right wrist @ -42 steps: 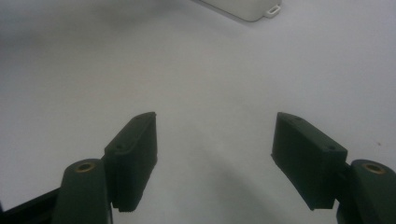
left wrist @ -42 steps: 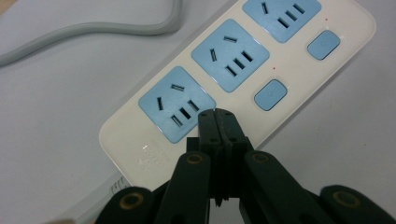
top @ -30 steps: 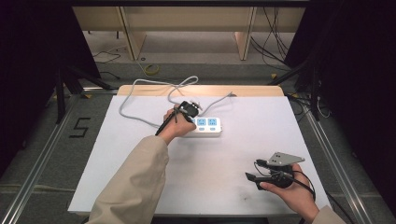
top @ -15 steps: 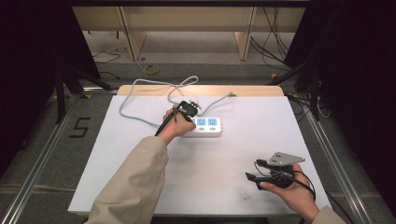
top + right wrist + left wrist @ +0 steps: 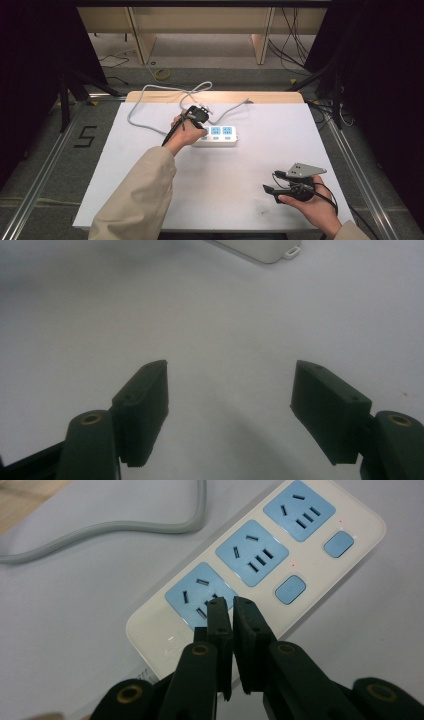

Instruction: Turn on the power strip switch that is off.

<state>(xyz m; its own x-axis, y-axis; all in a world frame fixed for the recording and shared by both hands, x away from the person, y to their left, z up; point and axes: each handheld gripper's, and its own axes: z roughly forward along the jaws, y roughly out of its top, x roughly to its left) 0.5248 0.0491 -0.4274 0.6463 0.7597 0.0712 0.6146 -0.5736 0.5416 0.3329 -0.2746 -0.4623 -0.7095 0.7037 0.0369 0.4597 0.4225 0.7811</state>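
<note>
White table (image 5: pixel 150 150), high view: power strip (image 5: pixel 216 136) mid-table, left gripper (image 5: pixel 196 116) over its end. Left gripper view: jaws pinched together, empty, above an end socket (image 5: pixel 200 597); tips risk jabbing the slots. Right gripper view: right gripper (image 5: pixel 230 410) spread wide, empty.

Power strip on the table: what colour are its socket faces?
Light blue on a white power strip, clearest in the left gripper view.

White power strip (image 5: pixel 260 575), three blue sockets, two blue buttons; lies flat directly under left hand-held gripper (image 5: pixel 233 605) tips, grey cord (image 5: pixel 125 527) trailing beyond.
</note>
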